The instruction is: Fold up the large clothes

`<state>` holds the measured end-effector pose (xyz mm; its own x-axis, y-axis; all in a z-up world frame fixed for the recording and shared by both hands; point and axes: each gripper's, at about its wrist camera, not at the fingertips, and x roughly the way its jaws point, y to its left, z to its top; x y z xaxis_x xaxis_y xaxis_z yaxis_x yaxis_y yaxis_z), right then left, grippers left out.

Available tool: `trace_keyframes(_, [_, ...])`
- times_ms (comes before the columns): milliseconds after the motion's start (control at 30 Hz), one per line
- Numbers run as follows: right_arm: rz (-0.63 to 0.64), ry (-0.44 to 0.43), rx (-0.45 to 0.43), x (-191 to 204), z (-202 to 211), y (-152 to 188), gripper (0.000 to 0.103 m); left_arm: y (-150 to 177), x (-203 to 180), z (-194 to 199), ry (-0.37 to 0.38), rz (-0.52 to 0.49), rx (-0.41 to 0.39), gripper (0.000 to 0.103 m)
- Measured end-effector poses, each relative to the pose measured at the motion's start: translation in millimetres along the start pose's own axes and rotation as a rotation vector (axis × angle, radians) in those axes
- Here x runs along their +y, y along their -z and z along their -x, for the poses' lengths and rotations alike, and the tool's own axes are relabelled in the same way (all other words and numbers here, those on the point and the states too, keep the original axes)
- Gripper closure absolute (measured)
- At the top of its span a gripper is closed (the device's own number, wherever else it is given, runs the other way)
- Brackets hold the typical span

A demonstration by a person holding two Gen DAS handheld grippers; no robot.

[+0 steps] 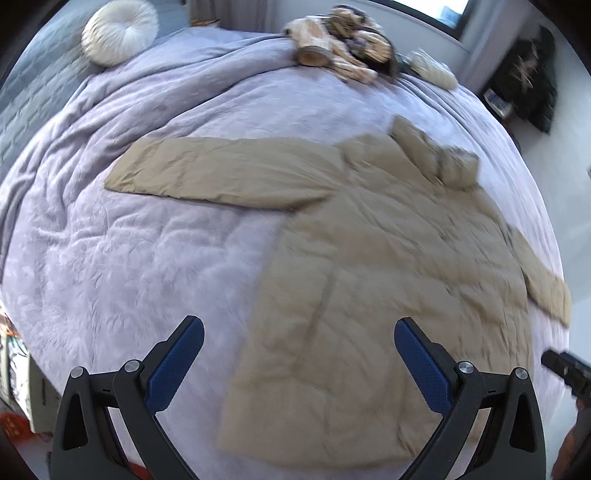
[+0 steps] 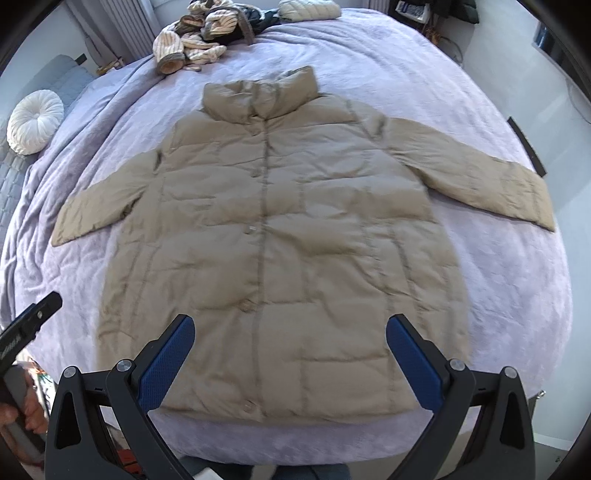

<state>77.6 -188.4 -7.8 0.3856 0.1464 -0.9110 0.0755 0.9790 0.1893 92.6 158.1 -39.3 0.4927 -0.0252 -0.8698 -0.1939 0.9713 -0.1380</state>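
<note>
On the lilac bedspread, in the left wrist view, a tan puffer jacket is seen laid flat, one sleeve stretched out to the side and the collar turned toward the far edge. The left gripper is held above the hem corner with its jaws spread wide; nothing is gripped or touched. A pile of striped clothes and a round white cushion are noted at the far side of the bed.

In the right wrist view, the jacket is shown front-up, buttoned, both sleeves out, well centred on the bedspread. The right gripper is likewise spread and empty, hovering over the hem. The left gripper's tip is visible at the lower left edge.

No fold appears to have been made yet. A risk is judged in the slippery, padded shell: if only the top layer is pinched, the front may be lifted without the back, and the fold would bunch. Uneven lifting by the two grippers could also skew the jacket.
</note>
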Motion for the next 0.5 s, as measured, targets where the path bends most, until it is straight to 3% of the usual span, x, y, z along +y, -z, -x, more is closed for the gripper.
trace_keyframes(167, [0.038,-0.028,0.023,43.1,-29.1,-23.2,0.000,-38.3,64.7,-55.9,0.069,0.142,0.001,0.000])
trace_keyframes(333, [0.087,-0.047,0.062,81.9,-61.2,-39.1,0.000,-71.0,139.1,-138.6,0.148,0.356,0.019,0.000])
trace_keyframes(500, [0.148,-0.051,0.100,112.2,-94.2,-41.6,0.000,-89.0,185.7,-207.2,0.223,0.520,0.057,0.000])
